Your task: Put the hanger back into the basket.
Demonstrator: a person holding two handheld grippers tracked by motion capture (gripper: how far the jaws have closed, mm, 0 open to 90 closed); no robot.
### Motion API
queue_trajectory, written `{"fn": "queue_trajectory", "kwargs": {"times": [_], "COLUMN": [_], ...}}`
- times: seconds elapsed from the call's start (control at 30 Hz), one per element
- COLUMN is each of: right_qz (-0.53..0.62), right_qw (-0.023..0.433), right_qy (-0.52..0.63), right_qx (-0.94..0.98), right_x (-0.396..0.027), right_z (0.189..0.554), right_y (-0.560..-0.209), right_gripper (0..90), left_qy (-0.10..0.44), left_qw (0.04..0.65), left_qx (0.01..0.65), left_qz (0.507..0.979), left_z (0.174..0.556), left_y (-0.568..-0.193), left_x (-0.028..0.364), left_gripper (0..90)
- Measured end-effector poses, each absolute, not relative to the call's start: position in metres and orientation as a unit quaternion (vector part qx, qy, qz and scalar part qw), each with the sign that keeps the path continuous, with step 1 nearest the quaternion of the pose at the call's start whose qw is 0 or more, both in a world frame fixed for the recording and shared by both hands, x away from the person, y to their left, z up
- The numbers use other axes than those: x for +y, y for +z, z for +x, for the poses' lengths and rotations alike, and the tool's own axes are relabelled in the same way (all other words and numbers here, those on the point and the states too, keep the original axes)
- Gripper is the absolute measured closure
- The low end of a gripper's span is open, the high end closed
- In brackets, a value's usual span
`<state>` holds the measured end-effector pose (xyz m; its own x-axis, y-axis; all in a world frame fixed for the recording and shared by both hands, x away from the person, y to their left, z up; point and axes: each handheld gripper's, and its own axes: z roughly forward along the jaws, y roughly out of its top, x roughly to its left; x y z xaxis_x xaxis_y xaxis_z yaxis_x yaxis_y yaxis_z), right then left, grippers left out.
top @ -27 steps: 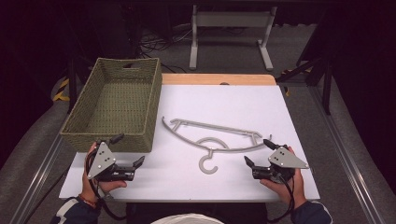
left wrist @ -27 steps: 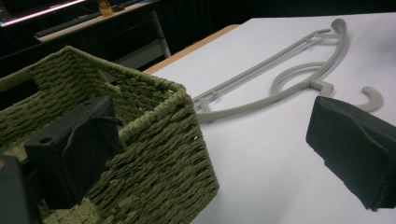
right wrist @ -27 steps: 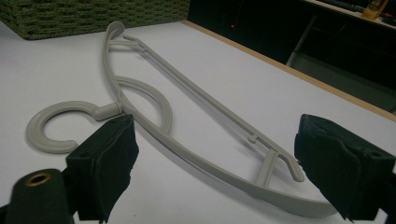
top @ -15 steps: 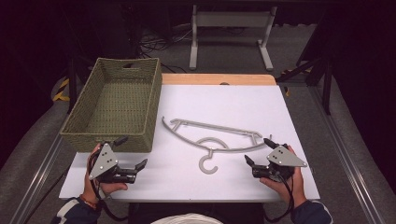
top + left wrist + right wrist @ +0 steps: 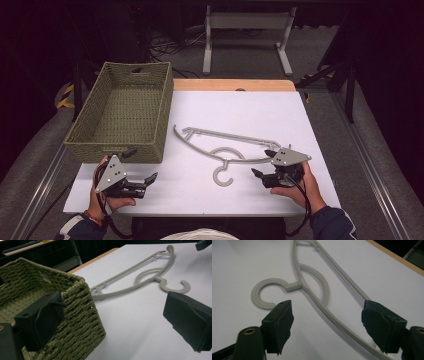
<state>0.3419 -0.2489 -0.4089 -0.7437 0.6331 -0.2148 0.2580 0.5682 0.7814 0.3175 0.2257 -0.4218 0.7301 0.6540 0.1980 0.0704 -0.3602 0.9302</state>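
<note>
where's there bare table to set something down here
The widest bare patch is the far right of the white table, between the basket and the right edge, beyond the hanger. A smaller one lies at the near edge, between the left tongs and the hanger's hook. It is crowded around the right tongs, at the hanger's right end.

My table [image 5: 300,125] has a white top, with a strip of bare wood showing along its far edge. On its left side sits a green woven basket [image 5: 122,112], running from the far part of the table down toward the near edge and overhanging the left edge a little. Just right of the basket, near the middle, a grey plastic hanger [image 5: 225,147] lies flat, its hook curling toward me and its long arm stretching from the basket's corner off to the right.
</note>
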Motion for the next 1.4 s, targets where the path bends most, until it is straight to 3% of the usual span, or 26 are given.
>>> {"fn": "queue_trajectory", "kwargs": {"times": [0.17, 0.3, 0.53, 0.93, 1.2, 1.4], "right_qz": [0.239, 0.215, 0.201, 0.219, 0.216, 0.157], "right_qw": [0.223, 0.203, 0.165, 0.110, 0.101, 0.077], "right_qy": [0.342, 0.299, 0.242, 0.202, 0.185, 0.109], "right_qx": [0.881, 0.907, 0.935, 0.948, 0.953, 0.979], "right_x": [-0.238, -0.228, -0.213, -0.210, -0.204, -0.186], "right_z": [0.354, 0.370, 0.395, 0.425, 0.425, 0.425], "right_y": [-0.402, -0.400, -0.406, -0.427, -0.427, -0.422], "right_gripper": [32.4, 43.8, 46.9, 63.3, 70.2, 78.6], "left_qy": [0.281, 0.277, 0.272, 0.267, 0.253, 0.238], "left_qw": [0.513, 0.508, 0.513, 0.511, 0.510, 0.510], "left_qx": [0.231, 0.226, 0.228, 0.223, 0.218, 0.216], "left_qz": [0.778, 0.783, 0.782, 0.786, 0.792, 0.798], "left_z": [0.318, 0.319, 0.319, 0.319, 0.319, 0.320], "left_y": [-0.422, -0.424, -0.424, -0.424, -0.426, -0.427], "left_x": [0.223, 0.223, 0.224, 0.223, 0.221, 0.221], "left_gripper": [4.2, 4.3, 4.3, 4.4, 4.5, 4.8]}}
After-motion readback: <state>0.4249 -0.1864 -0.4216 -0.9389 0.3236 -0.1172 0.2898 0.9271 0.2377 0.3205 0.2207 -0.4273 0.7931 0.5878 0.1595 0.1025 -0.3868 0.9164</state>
